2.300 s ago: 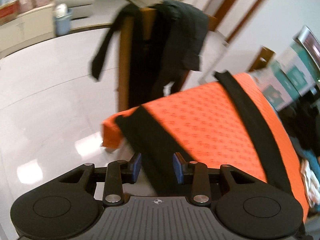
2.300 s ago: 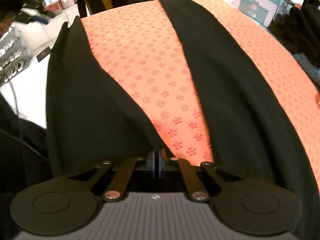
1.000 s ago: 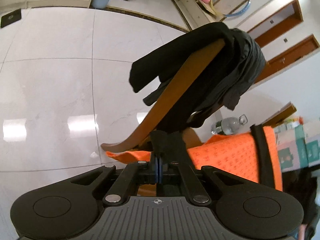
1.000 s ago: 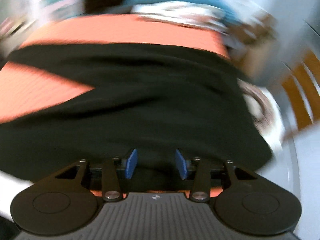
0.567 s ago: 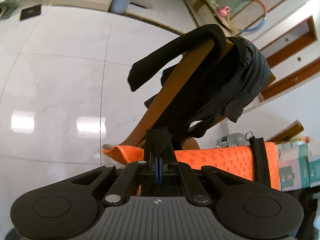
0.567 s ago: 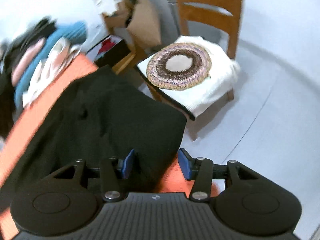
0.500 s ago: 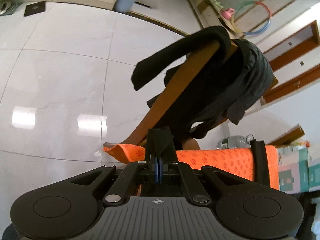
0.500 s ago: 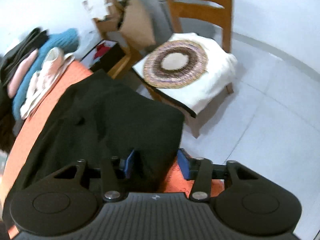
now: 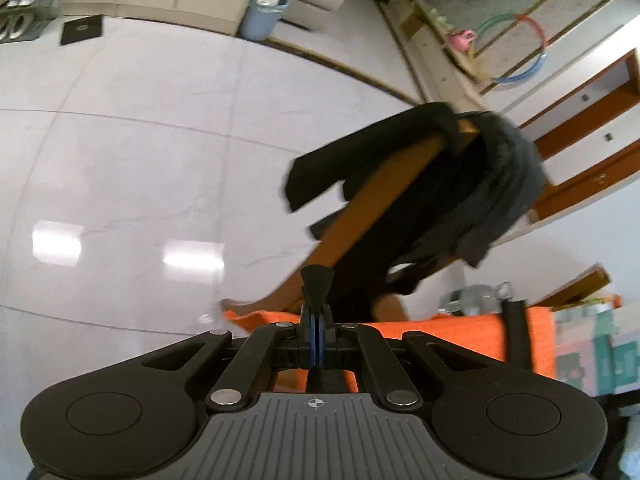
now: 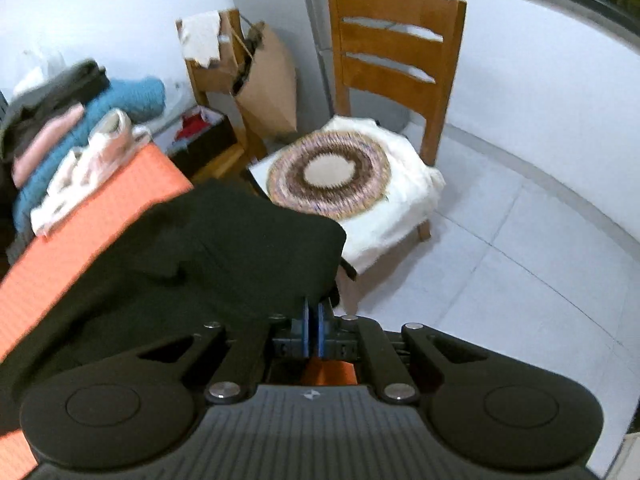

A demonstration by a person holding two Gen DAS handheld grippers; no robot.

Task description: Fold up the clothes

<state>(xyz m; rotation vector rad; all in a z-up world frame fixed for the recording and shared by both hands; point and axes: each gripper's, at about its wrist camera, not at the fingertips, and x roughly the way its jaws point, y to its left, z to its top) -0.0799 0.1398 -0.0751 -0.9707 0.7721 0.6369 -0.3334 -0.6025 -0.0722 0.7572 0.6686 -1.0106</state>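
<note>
A black garment [image 10: 224, 252] lies across the orange table cover [image 10: 100, 216]. My right gripper [image 10: 313, 332] is shut on the garment's near corner at the table's edge. My left gripper [image 9: 317, 336] is shut on a black end of the same garment [image 9: 317, 280], which sticks up between the jaws. A thin black strip of the garment [image 9: 516, 332] crosses the orange cover [image 9: 460, 330] in the left wrist view.
A wooden chair [image 9: 384, 196] draped with dark clothes [image 9: 480, 200] stands past the table's end. Another wooden chair [image 10: 400, 56] with a round patterned cushion [image 10: 328, 172] stands beside the table. A pile of folded clothes [image 10: 80, 128] lies at the far left.
My right gripper swung round to the garment's corner and closed on it. My left gripper stays shut on its black end, and the view has tilted slightly.
</note>
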